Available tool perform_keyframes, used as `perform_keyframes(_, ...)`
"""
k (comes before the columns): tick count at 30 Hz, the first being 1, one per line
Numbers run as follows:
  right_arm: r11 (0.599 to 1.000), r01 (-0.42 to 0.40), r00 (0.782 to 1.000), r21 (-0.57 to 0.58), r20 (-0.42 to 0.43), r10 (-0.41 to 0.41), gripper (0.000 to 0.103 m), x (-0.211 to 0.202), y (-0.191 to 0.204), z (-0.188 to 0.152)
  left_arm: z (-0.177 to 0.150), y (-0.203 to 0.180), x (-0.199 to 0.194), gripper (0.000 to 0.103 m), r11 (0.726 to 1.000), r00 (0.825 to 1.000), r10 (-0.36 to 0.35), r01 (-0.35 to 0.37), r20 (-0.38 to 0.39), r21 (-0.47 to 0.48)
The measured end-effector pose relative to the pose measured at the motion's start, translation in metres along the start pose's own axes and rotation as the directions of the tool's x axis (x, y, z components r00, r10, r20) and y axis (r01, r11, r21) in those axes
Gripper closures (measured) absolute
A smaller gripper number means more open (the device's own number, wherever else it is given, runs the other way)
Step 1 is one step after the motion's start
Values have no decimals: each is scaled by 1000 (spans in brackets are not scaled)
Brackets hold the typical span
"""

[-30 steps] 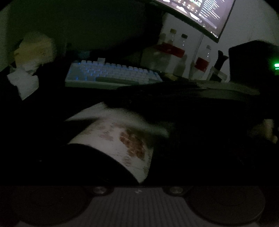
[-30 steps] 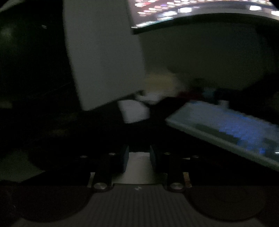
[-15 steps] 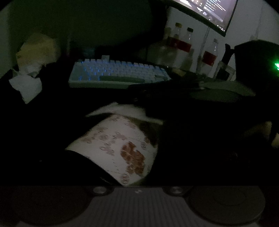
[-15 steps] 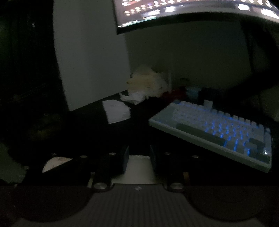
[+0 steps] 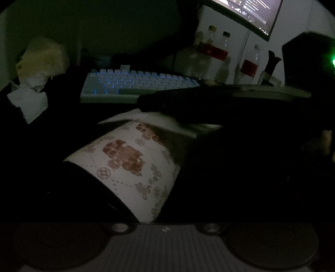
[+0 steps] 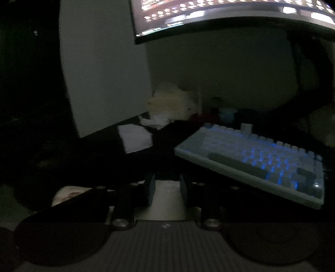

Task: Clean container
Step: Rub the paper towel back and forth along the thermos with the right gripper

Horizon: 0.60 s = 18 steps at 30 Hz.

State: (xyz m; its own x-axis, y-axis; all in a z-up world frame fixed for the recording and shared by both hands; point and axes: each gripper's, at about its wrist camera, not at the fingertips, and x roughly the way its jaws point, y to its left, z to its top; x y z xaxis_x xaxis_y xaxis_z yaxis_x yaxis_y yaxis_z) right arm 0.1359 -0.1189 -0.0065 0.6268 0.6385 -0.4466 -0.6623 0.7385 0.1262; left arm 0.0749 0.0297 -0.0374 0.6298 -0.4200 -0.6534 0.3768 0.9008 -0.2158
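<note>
- Very dark scene, detail limited.
- Left wrist view: container (image 5: 129,165), white paper cup w/ red-brown print, lies tilted right in front of cam, rim toward the dark desk (image 5: 62,125).
- Left gripper: fingers lost in the dark, can't tell if claw is wide or clamping.
- White tissue (image 5: 150,117) at cup's far rim, under a dark arm-like shape.
- Right gripper (image 6: 167,188): claw narrow, pinching a pale tissue wad btwn pads.
- Backlit keyboard (image 5: 136,83) behind cup; monitor (image 6: 230,14) above.
</note>
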Motion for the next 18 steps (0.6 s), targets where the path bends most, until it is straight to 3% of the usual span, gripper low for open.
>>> perform_keyframes(3,990,-138,990,-27,11,138,72,-6,18,-1,1,2,1,0,1000,1000,-1,1,1,-3)
perform_keyframes(5,983,-179,984,-41,9,179,73,-6,22,0,2,3,2,0,1000,1000,-3,3,2,-6)
perform_keyframes(8,987,-157,988,-13,4,157,73,2,13,2,3,4,3,0,1000,1000,0,0,2,-5)
perform_keyframes(12,1000,9,1000,16,1,-9,73,14,-2,5,4,7,4,0,1000,1000,12,-12,7,-6)
perform_keyframes(13,1000,17,1000,18,-2,-17,73,15,-2,6,5,8,4,0,1000,1000,10,-10,8,-9)
perform_keyframes(15,1000,-9,1000,-5,0,9,72,12,6,5,7,9,5,0,1000,1000,9,-9,11,-9)
perform_keyframes(18,990,-138,990,-10,6,139,72,7,14,5,9,10,7,0,1000,1000,10,-10,13,-7)
